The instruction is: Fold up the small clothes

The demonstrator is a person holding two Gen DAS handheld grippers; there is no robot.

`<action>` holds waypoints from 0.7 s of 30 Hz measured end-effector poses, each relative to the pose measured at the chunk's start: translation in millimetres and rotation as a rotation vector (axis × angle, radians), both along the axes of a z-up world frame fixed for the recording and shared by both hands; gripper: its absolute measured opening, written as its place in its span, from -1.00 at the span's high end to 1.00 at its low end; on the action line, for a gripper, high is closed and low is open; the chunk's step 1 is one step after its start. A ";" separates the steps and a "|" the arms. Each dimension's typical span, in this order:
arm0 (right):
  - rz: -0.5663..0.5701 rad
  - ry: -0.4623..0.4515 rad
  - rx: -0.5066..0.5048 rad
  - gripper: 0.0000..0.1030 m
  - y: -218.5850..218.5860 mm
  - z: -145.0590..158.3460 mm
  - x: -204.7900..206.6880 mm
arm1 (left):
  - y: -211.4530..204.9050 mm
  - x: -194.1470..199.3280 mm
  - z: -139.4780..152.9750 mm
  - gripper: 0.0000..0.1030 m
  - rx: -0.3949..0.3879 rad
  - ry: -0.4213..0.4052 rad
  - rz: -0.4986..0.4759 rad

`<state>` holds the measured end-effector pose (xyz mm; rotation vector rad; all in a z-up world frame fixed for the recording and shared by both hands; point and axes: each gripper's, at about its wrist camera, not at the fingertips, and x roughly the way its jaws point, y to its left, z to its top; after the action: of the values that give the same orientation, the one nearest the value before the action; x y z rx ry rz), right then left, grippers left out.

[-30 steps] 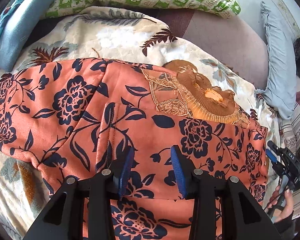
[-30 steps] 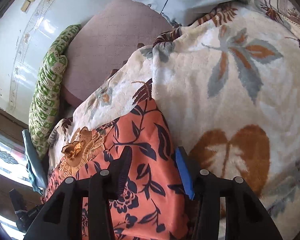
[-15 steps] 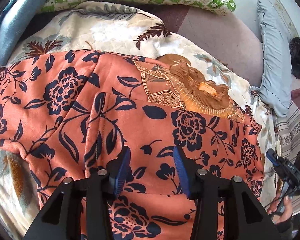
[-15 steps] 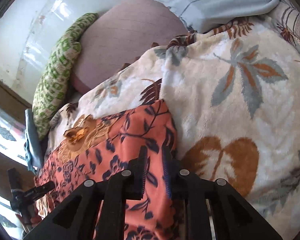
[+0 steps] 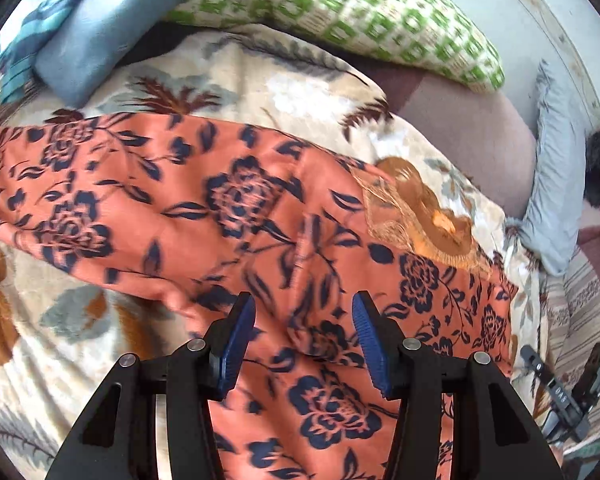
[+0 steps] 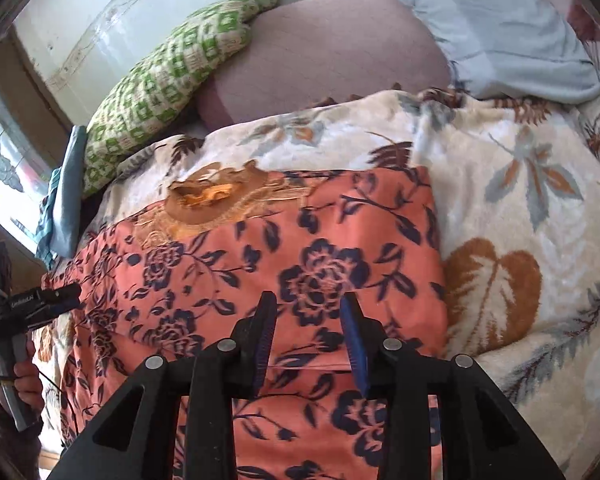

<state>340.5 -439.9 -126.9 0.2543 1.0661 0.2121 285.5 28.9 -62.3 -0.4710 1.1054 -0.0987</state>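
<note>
Left claw (image 5: 304, 336) stands apart, blue pads clear of the cloth with nothing pinched, hovering over the orange floral garment (image 5: 228, 216). Right claw (image 6: 308, 340) is also apart and empty; its jaws have just been opening wider, cloth below them but not clamped. The garment lies spread on the leaf-print blanket (image 6: 520, 216) on the bed, one sleeve running out toward the left in the left wrist view, tan embroidered collar (image 5: 420, 208) toward the pillows, right edge already folded straight in the right wrist view. Judged handling: light, soft, fully limp, probably fleecy so not very slippery, not fragile; it will drape and drag on the plush blanket, so lift before carrying. Best holds look like the sleeve cuff or a hem corner, pinching 1 or 2 layers at an edge; avoid the bulky ruffled collar. Green checked pillow (image 5: 340, 12) is well apart.
</note>
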 end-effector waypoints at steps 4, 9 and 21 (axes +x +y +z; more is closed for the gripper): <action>0.158 -0.003 -0.029 0.22 92.8 10.1 10.5 | 113.2 -19.7 11.4 0.03 -0.048 0.001 0.182; 0.386 -0.020 -0.099 0.14 232.9 12.9 12.2 | 261.0 -57.4 9.2 0.03 -0.119 0.032 0.408; 0.777 -0.064 -0.220 0.00 493.2 -10.8 -8.4 | 440.3 -99.1 -28.9 0.03 -0.463 0.039 0.652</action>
<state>332.1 53.4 -137.7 -0.3779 1.0732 0.7866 186.4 469.3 -91.2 -1.2309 0.9167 0.2339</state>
